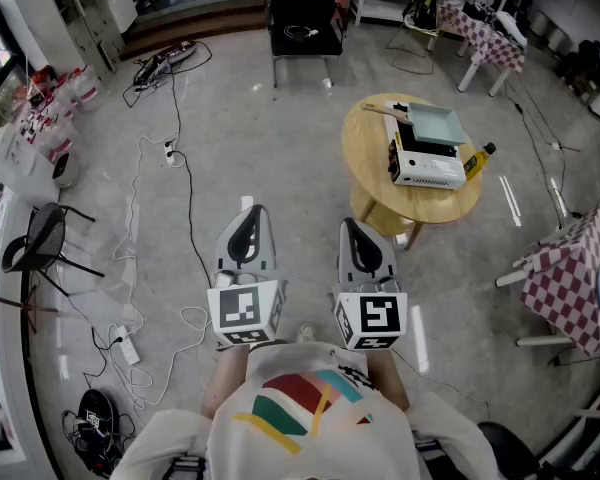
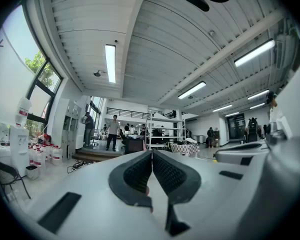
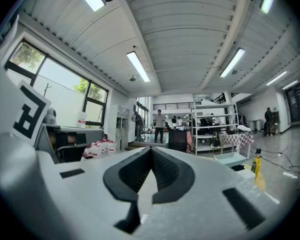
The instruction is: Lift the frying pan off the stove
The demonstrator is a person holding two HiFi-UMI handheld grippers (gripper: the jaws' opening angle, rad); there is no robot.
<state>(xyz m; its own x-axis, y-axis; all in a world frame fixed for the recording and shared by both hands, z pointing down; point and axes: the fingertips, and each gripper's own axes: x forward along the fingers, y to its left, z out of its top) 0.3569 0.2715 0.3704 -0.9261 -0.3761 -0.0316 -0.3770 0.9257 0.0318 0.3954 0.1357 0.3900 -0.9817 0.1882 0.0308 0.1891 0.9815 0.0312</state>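
Resting on the white stove [image 1: 427, 168] on the round desk [image 1: 370, 180], the frying pan [image 1: 437, 125] is seen well apart from both grippers. The left gripper [image 1: 248, 214] and right gripper [image 1: 352, 226] are held level over the floor, each with its fingers pressed together and empty.

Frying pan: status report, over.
Shut and empty: left gripper, right gripper, short of the table. On the stove, untouched: frying pan. Beside the stove: yellow bottle.
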